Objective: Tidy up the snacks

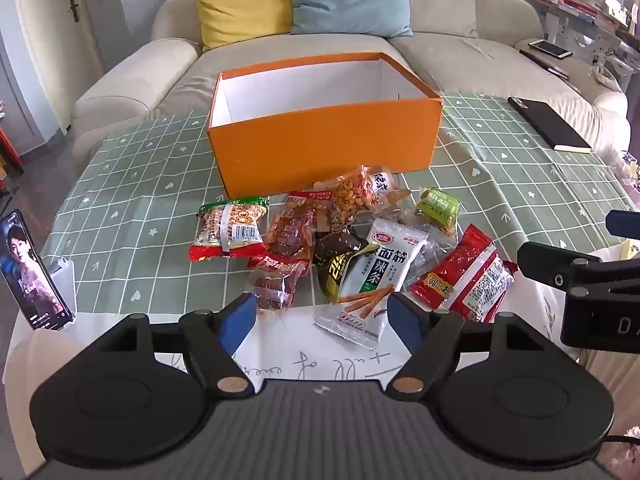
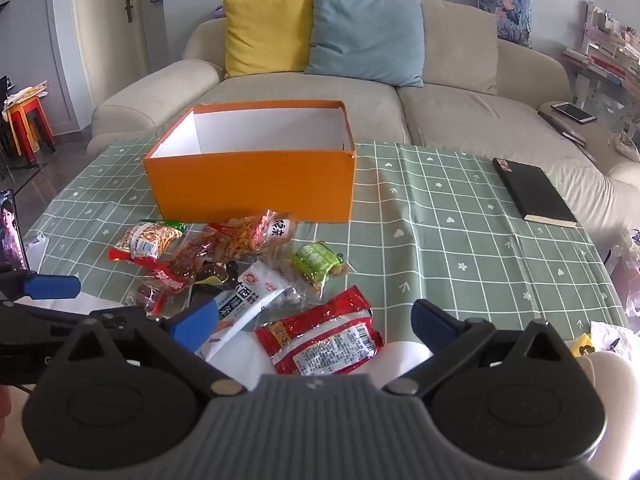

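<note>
Both tools spread, empty – left tool (image 1: 322, 316), right tool (image 2: 316, 324) – over snack pile (image 1: 340, 240); orange box (image 1: 324, 136) seemingly empty.

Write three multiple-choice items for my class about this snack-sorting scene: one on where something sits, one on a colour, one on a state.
1. Where is the black notebook?
A. Inside the box
B. On the tablecloth, right of the box
C. On the sofa cushion

2. What colour is the outside of the box?
A. Orange
B. Blue
C. Green

3. How do the right gripper fingers stand?
A. Shut on a packet
B. Shut on nothing
C. Open, holding nothing

Answers:
1. B, it lies flat on the green checked tablecloth to the box's right.
2. A, its outer walls are orange, the inside white.
3. C, the blue-tipped fingers are spread wide above the red packet.
</note>
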{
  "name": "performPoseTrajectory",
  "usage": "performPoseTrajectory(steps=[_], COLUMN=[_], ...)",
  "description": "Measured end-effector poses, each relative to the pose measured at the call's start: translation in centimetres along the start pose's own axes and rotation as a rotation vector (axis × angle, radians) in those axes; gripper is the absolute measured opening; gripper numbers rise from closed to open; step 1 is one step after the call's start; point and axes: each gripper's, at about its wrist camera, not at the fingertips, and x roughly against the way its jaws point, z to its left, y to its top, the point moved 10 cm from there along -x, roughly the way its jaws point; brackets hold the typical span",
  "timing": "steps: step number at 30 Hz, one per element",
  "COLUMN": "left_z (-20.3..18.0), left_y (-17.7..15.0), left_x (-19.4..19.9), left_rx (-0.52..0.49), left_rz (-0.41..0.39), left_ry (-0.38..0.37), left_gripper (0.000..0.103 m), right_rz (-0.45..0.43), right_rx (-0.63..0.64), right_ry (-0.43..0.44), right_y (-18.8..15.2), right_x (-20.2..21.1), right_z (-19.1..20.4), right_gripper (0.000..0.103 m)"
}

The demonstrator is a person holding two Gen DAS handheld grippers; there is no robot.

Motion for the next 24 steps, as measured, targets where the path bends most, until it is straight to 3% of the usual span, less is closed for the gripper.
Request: performPoseTrajectory(steps=[24], left_z=[-0.1], left_y=[-0.31], left_x=[-0.48], left_rx=[0.004], left_rz=[0.02], left_ry=[-0.015], left_gripper=[0.088], right_rz=[0.049], right_rx=[-0.005], right_ry=[-0.011], right_y=[-0.36], right_x=[-0.52], right_z=[-0.31], right_gripper=[0.1])
